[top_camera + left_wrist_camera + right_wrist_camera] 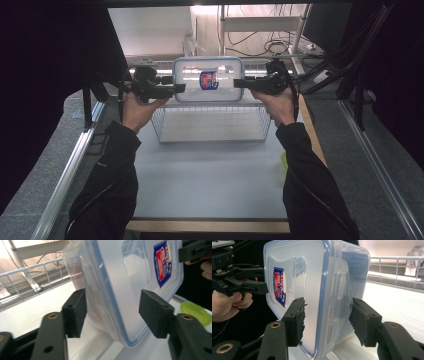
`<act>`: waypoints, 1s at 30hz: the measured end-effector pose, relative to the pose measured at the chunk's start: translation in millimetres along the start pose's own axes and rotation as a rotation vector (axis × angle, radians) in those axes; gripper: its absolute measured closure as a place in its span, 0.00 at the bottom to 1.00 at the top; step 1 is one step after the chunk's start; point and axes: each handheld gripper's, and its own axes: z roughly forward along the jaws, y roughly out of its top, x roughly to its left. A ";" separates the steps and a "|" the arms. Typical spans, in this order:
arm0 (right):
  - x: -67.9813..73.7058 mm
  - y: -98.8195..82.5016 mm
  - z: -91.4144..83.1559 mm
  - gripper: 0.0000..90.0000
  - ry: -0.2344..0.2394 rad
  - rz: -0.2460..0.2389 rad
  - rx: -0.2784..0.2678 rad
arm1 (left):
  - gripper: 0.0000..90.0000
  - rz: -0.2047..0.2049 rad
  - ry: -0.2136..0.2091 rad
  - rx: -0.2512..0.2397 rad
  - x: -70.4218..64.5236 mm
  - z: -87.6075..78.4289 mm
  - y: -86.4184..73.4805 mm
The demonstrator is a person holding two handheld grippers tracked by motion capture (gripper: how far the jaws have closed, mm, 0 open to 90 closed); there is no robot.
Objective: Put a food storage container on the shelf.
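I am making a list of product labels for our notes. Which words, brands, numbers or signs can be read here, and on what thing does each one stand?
No text can be read for certain.
Red and blue sticker on the lid of the clear plastic container: it carries white lettering, too blurred and tilted to read in any view.
Wire basket, table and green lid: no visible text.

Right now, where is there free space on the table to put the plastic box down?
The widest bare patch is the grey table top between the wire basket and the near edge, flanked by the sleeves. A green lid sits at its right edge. The basket floor also looks bare. The back, behind the container, is crowded with cables.
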 end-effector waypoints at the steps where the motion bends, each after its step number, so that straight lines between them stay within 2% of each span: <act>1: 0.1 0.2 -0.1 0.52 -0.004 0.001 0.000 | 0.42 -0.003 -0.001 -0.003 0.3 0.5 0.0; 7: 1.2 0.6 0.2 0.51 -0.025 -0.011 0.001 | 0.42 0.016 0.030 0.004 -3.4 2.8 0.8; 9: 2.2 1.1 0.3 0.50 -0.043 -0.018 0.001 | 0.41 0.033 0.067 0.025 -6.2 6.8 1.3; 12: 2.1 1.3 1.1 0.48 -0.055 -0.021 0.002 | 0.40 0.023 0.066 0.042 -5.6 10.0 0.2; 15: -0.3 1.4 1.0 0.46 -0.069 -0.016 -0.005 | 0.42 -0.006 0.027 0.031 -2.3 11.7 -2.5; 18: -0.4 2.8 1.6 0.45 -0.085 -0.018 -0.003 | 0.42 0.007 0.030 0.036 -4.2 11.7 -2.1; 20: 1.0 3.7 1.4 0.44 -0.115 -0.028 -0.009 | 0.42 0.003 0.023 0.031 -4.2 10.7 -1.9; 21: 1.0 3.7 1.4 0.44 -0.115 -0.028 -0.009 | 0.42 0.003 0.023 0.031 -4.2 10.7 -1.9; 22: 3.0 4.4 2.5 0.42 -0.157 -0.046 -0.001 | 0.42 -0.009 0.028 0.017 -4.1 9.7 -1.6; 23: 3.6 4.2 3.4 0.41 -0.166 -0.051 0.001 | 0.41 -0.007 0.029 0.010 -3.7 9.0 -1.4; 26: 4.4 2.7 6.3 0.41 -0.165 -0.052 0.006 | 0.41 -0.018 0.019 -0.003 -1.7 7.2 -1.0; 28: 5.1 1.4 8.8 0.41 -0.157 -0.054 0.009 | 0.42 -0.005 0.031 0.015 -2.2 7.8 -0.8; 29: 4.7 1.5 8.0 0.41 -0.155 -0.043 -0.012 | 0.41 0.040 0.083 0.069 -6.2 12.9 -2.6; 30: 4.1 2.0 6.8 0.42 -0.144 -0.032 -0.023 | 0.40 0.053 0.096 0.084 -7.4 15.6 -4.2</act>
